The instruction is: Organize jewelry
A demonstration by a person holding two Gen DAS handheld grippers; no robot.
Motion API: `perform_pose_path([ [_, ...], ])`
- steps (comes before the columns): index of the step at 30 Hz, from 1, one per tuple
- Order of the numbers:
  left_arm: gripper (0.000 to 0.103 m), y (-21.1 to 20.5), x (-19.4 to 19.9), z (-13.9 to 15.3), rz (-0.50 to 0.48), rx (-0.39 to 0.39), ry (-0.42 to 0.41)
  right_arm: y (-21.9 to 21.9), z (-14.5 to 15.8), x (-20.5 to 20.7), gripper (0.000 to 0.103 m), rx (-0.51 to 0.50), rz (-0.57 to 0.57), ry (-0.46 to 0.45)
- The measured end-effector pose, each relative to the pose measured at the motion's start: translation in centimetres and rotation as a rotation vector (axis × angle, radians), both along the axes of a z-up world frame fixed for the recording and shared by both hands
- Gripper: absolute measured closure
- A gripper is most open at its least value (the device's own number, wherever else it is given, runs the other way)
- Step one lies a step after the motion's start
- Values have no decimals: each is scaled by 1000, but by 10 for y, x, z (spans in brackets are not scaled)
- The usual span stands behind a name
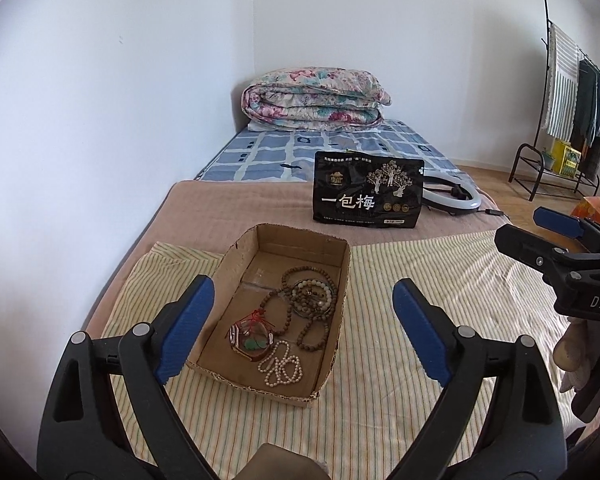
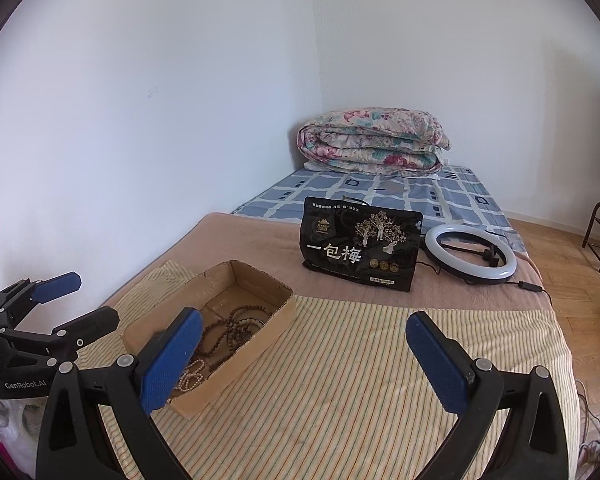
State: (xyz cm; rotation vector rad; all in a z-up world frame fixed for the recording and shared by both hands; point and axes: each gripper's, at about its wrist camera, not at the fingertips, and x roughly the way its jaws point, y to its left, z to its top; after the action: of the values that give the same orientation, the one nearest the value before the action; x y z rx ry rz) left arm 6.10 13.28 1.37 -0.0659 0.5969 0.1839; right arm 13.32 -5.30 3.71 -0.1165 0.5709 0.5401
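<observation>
Jewelry lies in one cardboard box [image 1: 340, 256] on the bed's striped cloth [image 1: 420, 320]: a white pearl strand [image 1: 281, 368], brown bead strings [image 1: 312, 292] and a red-corded pendant [image 1: 252, 336]. Left hand-held gripper [image 1: 304, 332], tilted downward, hovers released and empty just near of the box. Right hand-held gripper [image 2: 304, 360], also released and empty, hangs right of it.

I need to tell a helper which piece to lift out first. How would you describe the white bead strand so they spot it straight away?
On the striped cloth sits an open cardboard box. The white bead strand lies coiled in its near end, beside a red-corded pendant. It is the only pale, pearl-like piece; the other strands are brown.
</observation>
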Motion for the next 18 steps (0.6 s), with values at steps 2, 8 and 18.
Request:
perform_pose_path([
  [2, 6, -2, -3, 1, 6, 9, -5, -3, 1, -2, 0, 4, -4, -2],
  [8, 1, -7, -8, -1, 23, 36, 7, -5, 0, -7, 0, -8, 1, -17],
  [18, 1, -8, -9, -4, 40, 20, 51, -6, -8, -9, 0, -36, 2, -11],
])
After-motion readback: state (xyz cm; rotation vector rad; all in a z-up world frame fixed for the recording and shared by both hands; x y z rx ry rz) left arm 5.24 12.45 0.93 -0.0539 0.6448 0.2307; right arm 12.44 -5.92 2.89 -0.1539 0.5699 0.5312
